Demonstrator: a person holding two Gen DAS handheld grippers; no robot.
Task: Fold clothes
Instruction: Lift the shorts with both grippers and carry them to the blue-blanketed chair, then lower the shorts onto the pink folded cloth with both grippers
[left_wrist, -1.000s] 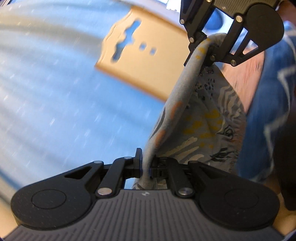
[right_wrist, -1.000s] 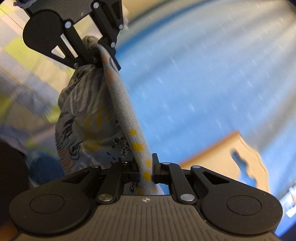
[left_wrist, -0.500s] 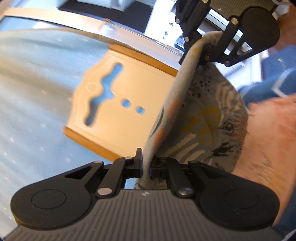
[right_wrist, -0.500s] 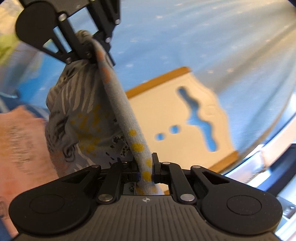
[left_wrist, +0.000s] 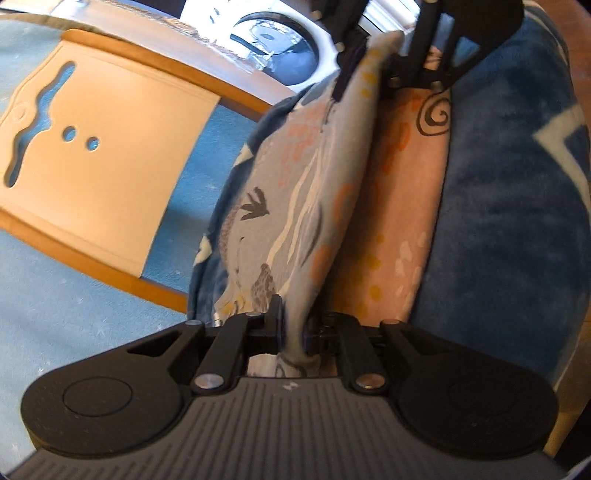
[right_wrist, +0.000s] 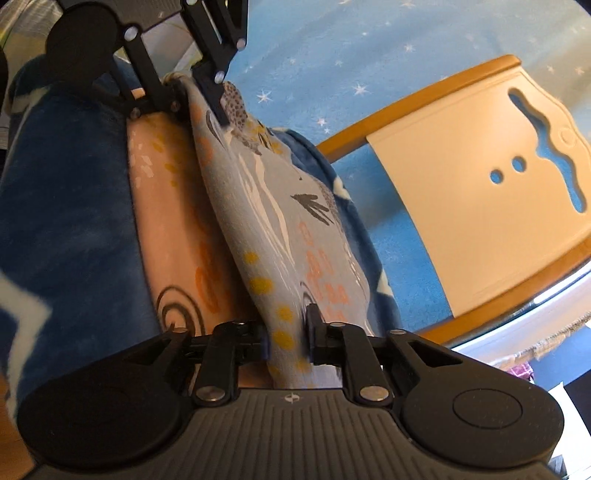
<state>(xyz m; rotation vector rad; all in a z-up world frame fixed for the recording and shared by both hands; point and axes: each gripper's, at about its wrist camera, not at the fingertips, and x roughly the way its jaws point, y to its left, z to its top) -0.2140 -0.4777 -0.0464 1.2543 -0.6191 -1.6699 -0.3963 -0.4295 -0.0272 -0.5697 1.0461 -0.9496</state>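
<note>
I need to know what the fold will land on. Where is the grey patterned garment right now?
The grey patterned garment is stretched between the left tongs and right tongs, both shut on its edge. It lies over a pink cloth on the blue blanket.

The garment (left_wrist: 317, 206) is stretching between the left claw (left_wrist: 293, 332) and the right claw (right_wrist: 288, 339), each pinching one end. Beneath it another cloth (left_wrist: 399, 221) is lying on a blanket (left_wrist: 498, 240). In the left wrist view a chair (left_wrist: 110, 166) is standing left of the blanket, on the carpet (left_wrist: 55, 314); in the right wrist view it is sitting on the right.
</note>
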